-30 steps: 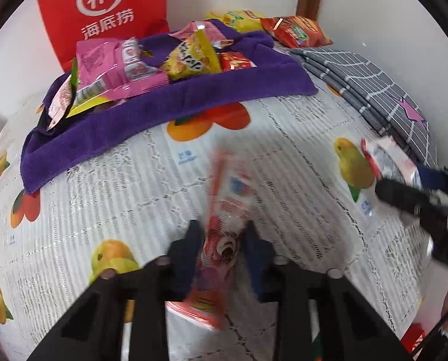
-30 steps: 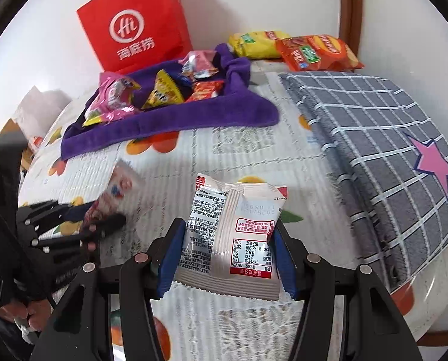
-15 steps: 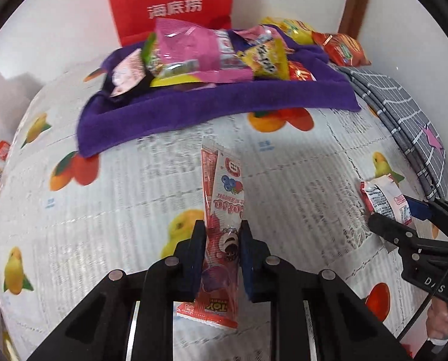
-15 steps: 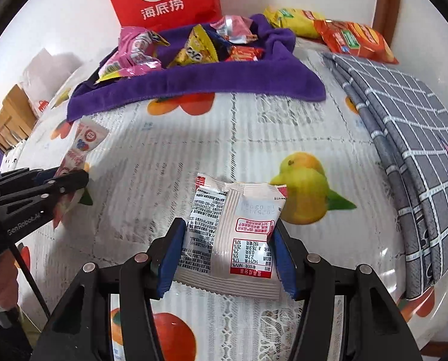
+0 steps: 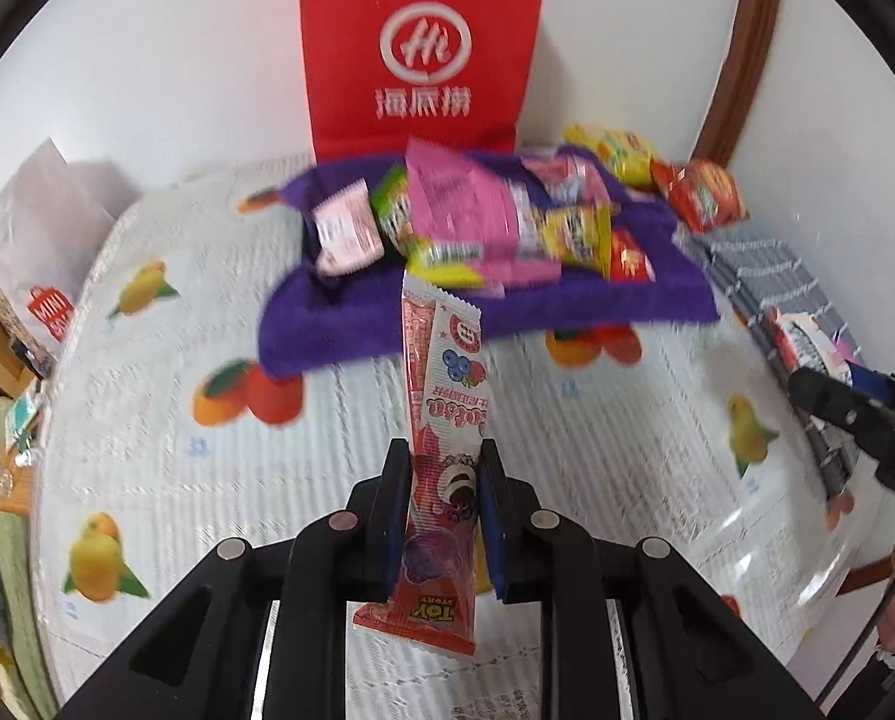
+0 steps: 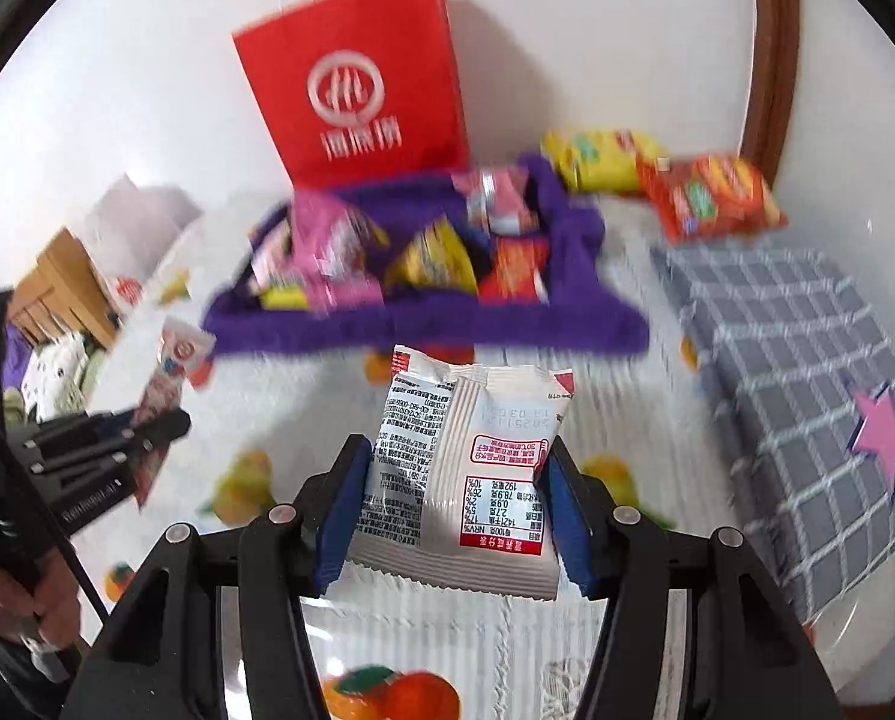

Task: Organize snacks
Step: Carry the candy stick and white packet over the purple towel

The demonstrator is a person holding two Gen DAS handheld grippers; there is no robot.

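Both rigs look the same: the left black plastic two-finger gripper point(image 5: 441, 468) and the right one point(image 6: 456, 468) have chunky angular arms, blue pads lining the inner finger faces, and round silver screws at the pivots. At nine o'clock in the right view, faint white lettering runs along the left gripper's side.

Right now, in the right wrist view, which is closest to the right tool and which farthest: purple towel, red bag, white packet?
1. White packet, held in the right tool.
2. Purple towel, mid-table ahead.
3. Red bag, at the back wall.
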